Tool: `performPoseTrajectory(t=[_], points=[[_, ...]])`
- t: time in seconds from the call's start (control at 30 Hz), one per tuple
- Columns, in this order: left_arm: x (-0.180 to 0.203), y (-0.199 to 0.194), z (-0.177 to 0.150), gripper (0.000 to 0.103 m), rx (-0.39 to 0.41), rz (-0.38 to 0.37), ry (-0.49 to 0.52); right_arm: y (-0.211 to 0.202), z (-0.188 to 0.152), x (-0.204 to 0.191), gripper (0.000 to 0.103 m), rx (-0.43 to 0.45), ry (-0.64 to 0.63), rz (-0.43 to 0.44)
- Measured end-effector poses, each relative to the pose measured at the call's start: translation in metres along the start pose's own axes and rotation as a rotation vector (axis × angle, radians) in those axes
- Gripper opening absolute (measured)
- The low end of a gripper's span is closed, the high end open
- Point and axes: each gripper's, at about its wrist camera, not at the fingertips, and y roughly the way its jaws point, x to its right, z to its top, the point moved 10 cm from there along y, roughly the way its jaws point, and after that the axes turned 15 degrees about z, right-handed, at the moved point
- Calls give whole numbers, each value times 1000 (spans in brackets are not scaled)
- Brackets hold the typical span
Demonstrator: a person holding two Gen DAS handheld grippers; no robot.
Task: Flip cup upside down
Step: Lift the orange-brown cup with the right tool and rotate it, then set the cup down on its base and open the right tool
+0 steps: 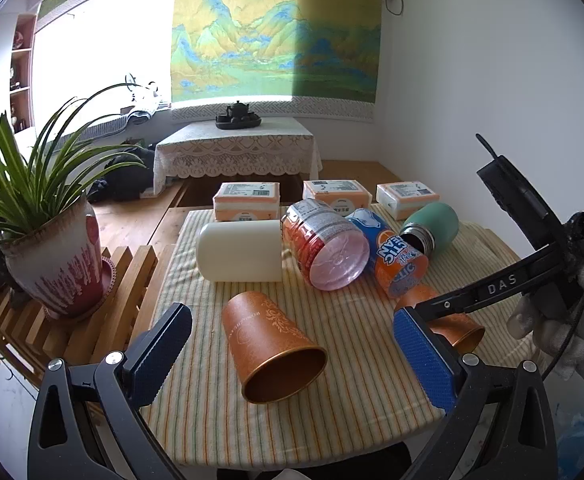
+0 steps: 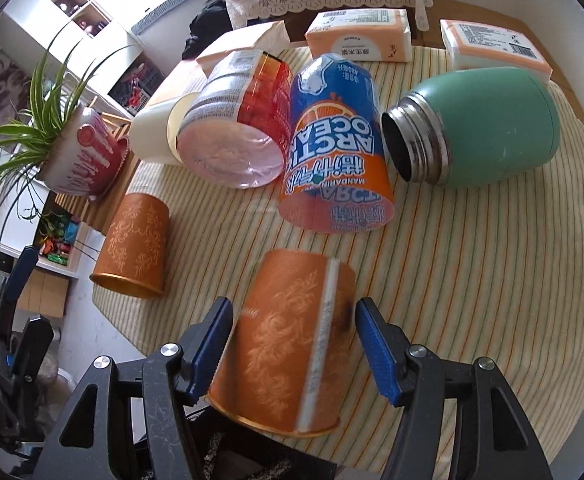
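The right gripper [image 2: 292,344] is around the near orange cup [image 2: 288,344], which lies on its side on the striped cloth [image 2: 471,280] with its mouth toward the near edge. The blue pads [image 2: 377,350] stand at both sides of the cup wall; whether they already press it cannot be told, and the cup looks a little blurred. The left gripper [image 1: 288,354] has its fingers spread wide, with a second orange cup [image 1: 272,350] lying between them, untouched. To do this step well, the right fingers should probably close gently on the middle of the wall, because thin paper may crush, then lift before turning, so the rim clears the Arctic Ocean cup [image 2: 333,148] just beyond.
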Motion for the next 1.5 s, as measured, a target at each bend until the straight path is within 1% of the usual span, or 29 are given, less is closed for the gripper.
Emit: performPoseTrajectory(t=[0.07, 0.13, 0.2, 0.23, 0.3, 0.4, 0.47, 0.53, 0.6, 0.67, 0.7, 0.77, 0.9, 0.93, 1.03, 1.1, 1.13, 1.23, 1.33, 1.4, 1.5], points=[[5, 4, 4, 102, -19, -19, 8, -4, 1, -1, 64, 27, -1, 3], [13, 9, 8, 102, -47, -36, 20, -16, 2, -1, 64, 72, -20, -18], [24, 15, 13, 102, -69, -50, 43, -31, -1, 0, 64, 132, -34, -38], [33, 18, 14, 102, -92, -72, 58, -37, -4, 0, 64, 159, -44, -48], [52, 27, 16, 102, -160, -135, 70, -55, -13, 4, 64, 226, -62, -98], [84, 42, 17, 101, -273, -204, 91, -76, -29, 12, 64, 308, -71, -163], [104, 53, 14, 96, -363, -238, 107, -87, -42, 20, 64, 342, -51, -160], [125, 62, 9, 94, -467, -286, 117, -98, -53, 27, 64, 365, -33, -162], [142, 73, 3, 91, -550, -296, 133, -107, -61, 35, 64, 385, -19, -173], [152, 84, -3, 85, -604, -288, 147, -117, -68, 42, 64, 409, 1, -169], [157, 88, -6, 83, -633, -285, 148, -123, -71, 45, 64, 425, 12, -163], [166, 95, -11, 81, -666, -286, 146, -132, -77, 51, 64, 446, 21, -159], [177, 100, -20, 79, -686, -289, 142, -134, -82, 56, 64, 453, 24, -142], [178, 103, -22, 76, -689, -288, 146, -134, -83, 58, 64, 450, 28, -135], [183, 108, -28, 72, -700, -282, 149, -133, -82, 59, 64, 455, 32, -132], [180, 112, -30, 68, -719, -282, 141, -132, -83, 59, 64, 457, 27, -130], [180, 114, -32, 64, -727, -282, 136, -132, -82, 57, 64, 458, 22, -126], [179, 115, -32, 64, -723, -291, 124, -132, -82, 53, 64, 461, 8, -125], [176, 110, -26, 63, -685, -296, 115, -132, -83, 49, 64, 466, -2, -135], [170, 103, -19, 63, -634, -298, 97, -131, -84, 48, 64, 468, -5, -142], [162, 86, -1, 63, -494, -288, 81, -129, -85, 47, 64, 468, 4, -128]])
